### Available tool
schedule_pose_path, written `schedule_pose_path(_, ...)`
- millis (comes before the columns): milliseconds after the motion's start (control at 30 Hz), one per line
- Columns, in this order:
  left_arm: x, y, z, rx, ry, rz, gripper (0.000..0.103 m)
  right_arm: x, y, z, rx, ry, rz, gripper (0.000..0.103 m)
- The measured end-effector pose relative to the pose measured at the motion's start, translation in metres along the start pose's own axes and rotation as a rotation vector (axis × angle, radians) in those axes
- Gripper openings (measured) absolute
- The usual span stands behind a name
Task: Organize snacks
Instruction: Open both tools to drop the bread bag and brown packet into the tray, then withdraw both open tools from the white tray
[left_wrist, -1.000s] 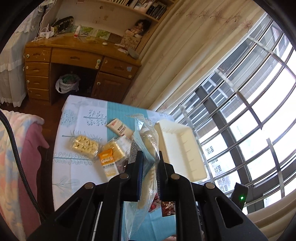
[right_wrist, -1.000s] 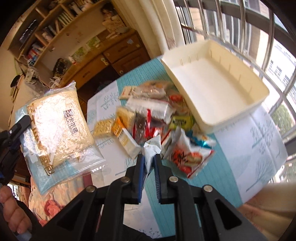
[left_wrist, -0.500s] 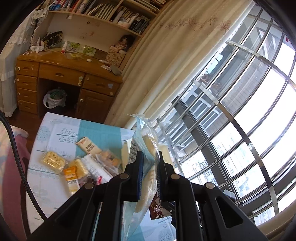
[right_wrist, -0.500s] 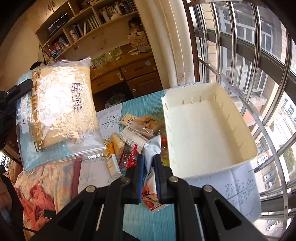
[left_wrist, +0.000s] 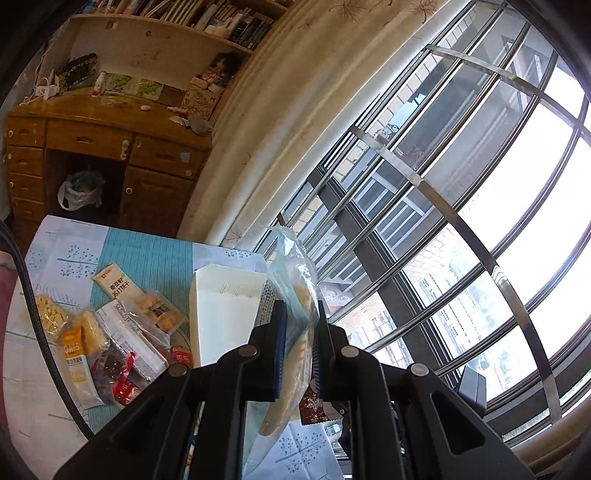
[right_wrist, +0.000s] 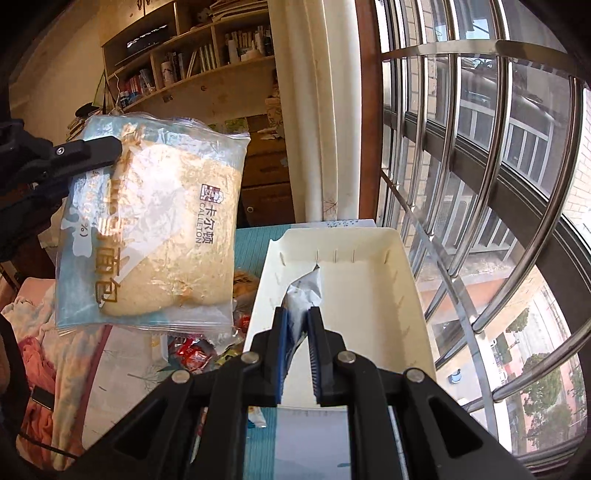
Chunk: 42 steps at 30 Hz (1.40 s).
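Note:
My left gripper (left_wrist: 297, 321) is shut on a clear-and-blue bread bag (left_wrist: 295, 280), held up in the air; the same bag (right_wrist: 155, 229) shows flat-on in the right wrist view, pinched at its top left corner by the left gripper's fingers (right_wrist: 88, 151). My right gripper (right_wrist: 297, 325) is shut on a silver-white snack packet (right_wrist: 304, 291) and holds it over the near end of the white tray (right_wrist: 410, 295). The tray (left_wrist: 221, 314) appears empty. A pile of snack packets (left_wrist: 114, 332) lies on the table left of the tray.
The table has a blue-and-white tree-print cloth (left_wrist: 140, 254). A barred window (right_wrist: 480, 184) runs along the tray's right side. A wooden desk (left_wrist: 92, 147) and bookshelves stand behind. A pink blanket (right_wrist: 40, 354) lies at the left.
Both grippers rose and moved toward the tray. The right gripper's packet came off the pile and now hangs over the tray. The bread bag moved closer to the tray's left side.

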<state>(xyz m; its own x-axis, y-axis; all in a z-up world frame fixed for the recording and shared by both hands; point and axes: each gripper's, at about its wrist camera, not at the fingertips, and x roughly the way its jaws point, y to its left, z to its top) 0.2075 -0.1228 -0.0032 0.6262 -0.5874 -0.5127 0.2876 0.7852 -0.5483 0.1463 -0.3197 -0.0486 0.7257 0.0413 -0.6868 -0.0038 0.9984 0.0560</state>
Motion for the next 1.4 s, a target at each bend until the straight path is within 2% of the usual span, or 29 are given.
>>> schedule_pose_path(333, 0.07, -0.023, 0.003, 0.019, 0.094, -0.006, 0.011, 0.015, -0.042, 0.008, 0.018, 0.004, -0.052, 0.011)
schedule_pose_path(400, 0.08, -0.026, 0.004, 0.025, 0.116, 0.002, 0.019, 0.017, -0.049, 0.009, 0.03, 0.008, -0.062, 0.011)
schedule_pose_path(467, 0.084, -0.028, 0.004, 0.031, 0.117, 0.021, 0.037, 0.022, -0.056, 0.009, 0.05, 0.033, -0.066, 0.013)
schedule_pose_path(500, 0.084, -0.029, 0.005, 0.033, 0.11, 0.033, 0.04, 0.024, -0.059, 0.009, 0.062, 0.045, -0.061, 0.017)
schedule_pose_path(567, 0.084, -0.029, 0.006, 0.037, 0.105, 0.047, 0.058, 0.026, -0.064, 0.007, 0.086, 0.057, -0.056, 0.032)
schedule_pose_path(600, 0.083, -0.028, 0.006, 0.038, 0.103, 0.06, 0.06, 0.026, -0.065, 0.007, 0.098, 0.056, -0.053, 0.041)
schedule_pose_path(633, 0.081, -0.027, 0.007, 0.037, 0.1, 0.069, 0.06, 0.025, -0.066, 0.007, 0.108, 0.052, -0.048, 0.044)
schedule_pose_path(933, 0.054, -0.006, 0.003, -0.004, 0.089, 0.138, 0.064, 0.023, -0.053, 0.006, 0.12, 0.06, -0.009, 0.045)
schedule_pose_path(1400, -0.023, 0.037, -0.011, -0.009, 0.088, 0.202, 0.064, 0.017, 0.004, 0.0, 0.153, 0.069, 0.077, 0.045)
